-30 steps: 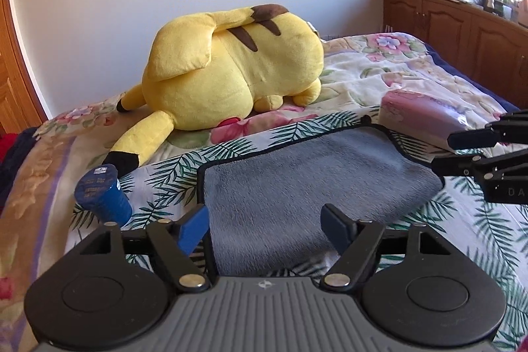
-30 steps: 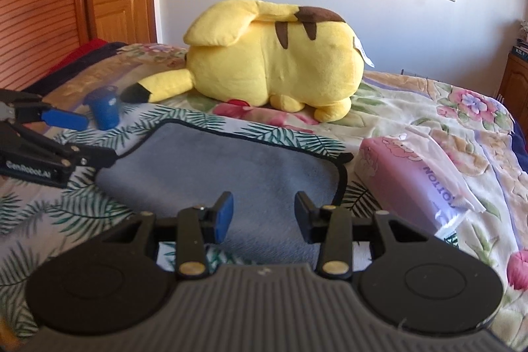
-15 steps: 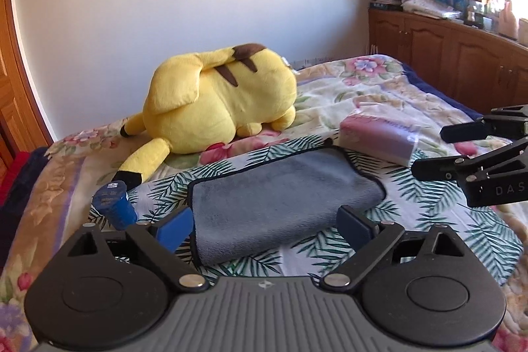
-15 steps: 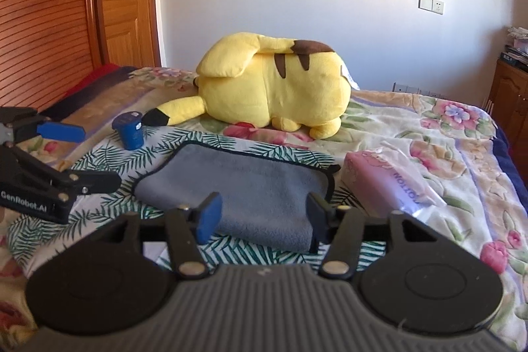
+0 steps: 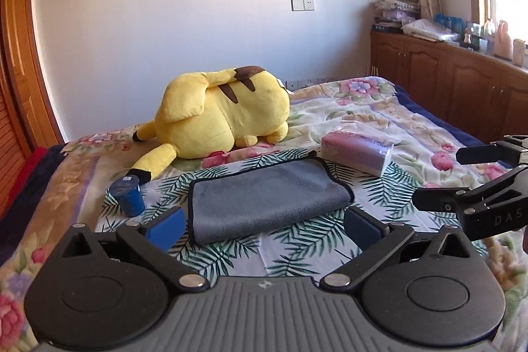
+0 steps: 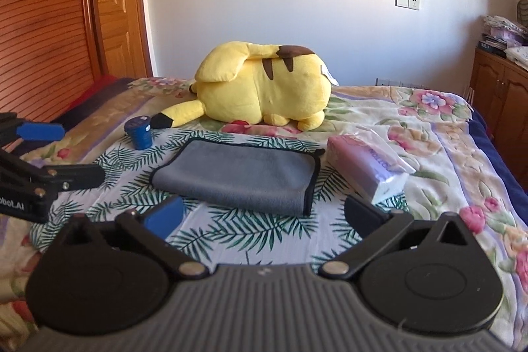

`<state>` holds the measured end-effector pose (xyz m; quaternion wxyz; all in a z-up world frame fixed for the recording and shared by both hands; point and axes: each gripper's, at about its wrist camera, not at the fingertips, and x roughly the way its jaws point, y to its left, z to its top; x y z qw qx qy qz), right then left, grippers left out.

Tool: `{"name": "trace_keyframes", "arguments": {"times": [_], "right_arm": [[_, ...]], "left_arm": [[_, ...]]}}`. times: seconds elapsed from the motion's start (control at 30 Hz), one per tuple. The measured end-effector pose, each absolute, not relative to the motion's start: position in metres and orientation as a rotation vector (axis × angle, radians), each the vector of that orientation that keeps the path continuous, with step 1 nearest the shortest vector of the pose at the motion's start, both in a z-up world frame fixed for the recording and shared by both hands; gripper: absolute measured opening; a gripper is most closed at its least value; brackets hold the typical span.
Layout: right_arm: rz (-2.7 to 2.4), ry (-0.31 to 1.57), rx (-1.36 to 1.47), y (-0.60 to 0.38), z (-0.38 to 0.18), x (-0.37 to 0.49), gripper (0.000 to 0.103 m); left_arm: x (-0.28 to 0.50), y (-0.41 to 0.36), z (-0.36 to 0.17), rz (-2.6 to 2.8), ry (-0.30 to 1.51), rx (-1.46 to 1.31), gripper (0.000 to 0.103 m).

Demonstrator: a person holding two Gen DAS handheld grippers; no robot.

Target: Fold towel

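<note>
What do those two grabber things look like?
Both match: the left gripper and the right gripper have black arms with silver rivets, two round black discs, a ridged grey body and blue pads on the jaws. White lettering marks their sides.

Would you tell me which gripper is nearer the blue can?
Left. The left gripper sits just right of the blue can; the right gripper is beyond the towel.

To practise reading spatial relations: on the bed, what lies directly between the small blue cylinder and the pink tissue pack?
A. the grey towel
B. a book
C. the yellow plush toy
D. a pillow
A: the grey towel lies flat and folded, with the blue cylinder at one end and the pink tissue pack at the other.
</note>
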<state>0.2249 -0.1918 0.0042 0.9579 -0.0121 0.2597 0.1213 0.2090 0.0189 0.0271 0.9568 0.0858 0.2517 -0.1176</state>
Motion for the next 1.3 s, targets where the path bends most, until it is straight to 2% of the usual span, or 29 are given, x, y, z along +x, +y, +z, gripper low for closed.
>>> {"name": "trace_keyframes", "arguments": {"times": [0.63, 1.3], "right_arm": [[0.229, 0.449, 0.013, -0.199, 0.037, 0.141, 0.103], [0.249, 0.432, 0.026, -0.196, 0.023, 0.087, 0.103]], "left_arm": [[0.108, 0.012, 0.030, -0.169, 0.474, 0.156, 0.087], [0.072, 0.014, 0.014, -0.132, 0.486, 0.096, 0.087]]}}
